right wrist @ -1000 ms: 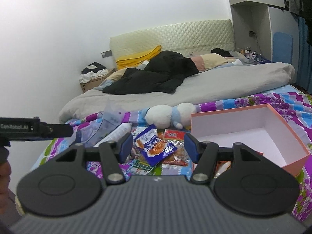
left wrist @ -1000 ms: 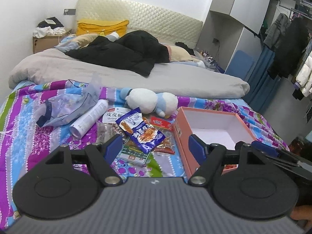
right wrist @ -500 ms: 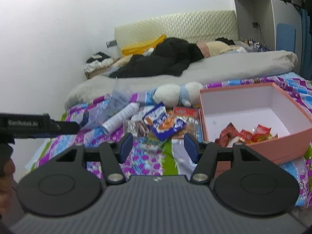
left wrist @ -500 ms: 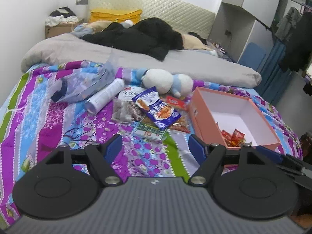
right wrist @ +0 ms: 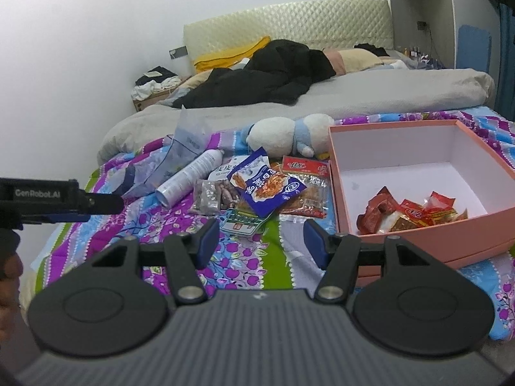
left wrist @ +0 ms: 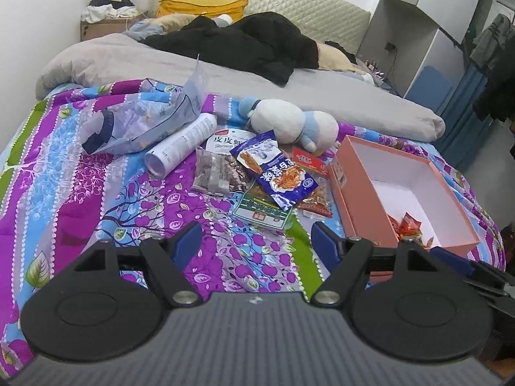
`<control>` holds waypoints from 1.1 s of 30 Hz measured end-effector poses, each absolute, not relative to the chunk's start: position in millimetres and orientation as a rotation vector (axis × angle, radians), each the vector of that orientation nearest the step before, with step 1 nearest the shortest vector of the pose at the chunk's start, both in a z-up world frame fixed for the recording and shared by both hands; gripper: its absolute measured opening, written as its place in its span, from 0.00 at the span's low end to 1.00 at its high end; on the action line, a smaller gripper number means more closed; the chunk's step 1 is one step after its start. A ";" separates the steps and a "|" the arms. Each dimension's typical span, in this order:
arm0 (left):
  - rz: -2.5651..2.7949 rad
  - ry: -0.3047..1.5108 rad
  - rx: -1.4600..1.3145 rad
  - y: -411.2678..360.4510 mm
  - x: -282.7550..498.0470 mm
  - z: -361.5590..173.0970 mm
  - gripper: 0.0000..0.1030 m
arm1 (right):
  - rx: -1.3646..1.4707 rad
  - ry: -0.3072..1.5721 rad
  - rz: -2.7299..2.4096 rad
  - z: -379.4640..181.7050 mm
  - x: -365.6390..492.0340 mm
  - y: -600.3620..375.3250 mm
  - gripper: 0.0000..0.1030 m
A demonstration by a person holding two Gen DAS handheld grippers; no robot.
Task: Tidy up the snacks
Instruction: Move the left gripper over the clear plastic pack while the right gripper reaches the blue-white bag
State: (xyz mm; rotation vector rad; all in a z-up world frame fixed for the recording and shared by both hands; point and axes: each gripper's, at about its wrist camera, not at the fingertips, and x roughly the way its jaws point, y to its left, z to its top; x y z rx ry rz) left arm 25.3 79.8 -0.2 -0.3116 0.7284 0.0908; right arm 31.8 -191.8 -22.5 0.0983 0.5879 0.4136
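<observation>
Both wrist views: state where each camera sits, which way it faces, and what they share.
Left wrist: sits on the left gripper, facing across the bedspread toward the headboard; its open fingers show, with part of the right gripper at the right edge.
Right wrist: sits on the right gripper, facing the same way; its open fingers show, with the left gripper and hand at the left edge.
Shared: blue snack bag, pink box, plush toy.

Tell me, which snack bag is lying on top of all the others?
The blue snack bag with the orange food picture. It rests across the green packet and the clear red-labelled packet, while those lie flat underneath it.
</observation>
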 end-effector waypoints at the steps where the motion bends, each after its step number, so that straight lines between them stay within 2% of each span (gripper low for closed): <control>1: 0.094 0.733 -0.312 82.3 30.3 -2.7 0.76 | 0.096 0.591 0.415 -23.5 35.1 -189.4 0.58; 12: 0.139 0.787 -0.335 112.4 74.2 -33.1 0.76 | 0.066 0.641 0.436 -42.5 80.6 -163.5 0.58; 30: 0.157 0.919 -0.330 170.4 196.4 -128.7 0.76 | -0.114 0.720 0.484 -99.2 196.7 -100.6 0.58; 31: 0.152 0.923 -0.327 172.3 203.4 -132.7 0.79 | -0.134 0.729 0.497 -102.8 204.5 -96.4 0.63; 32: 0.142 0.931 -0.331 174.8 210.9 -137.8 0.84 | -0.153 0.738 0.506 -106.5 212.1 -92.1 0.78; 33: 0.134 0.939 -0.337 177.7 217.6 -142.1 0.84 | -0.169 0.740 0.513 -110.5 218.8 -88.2 0.84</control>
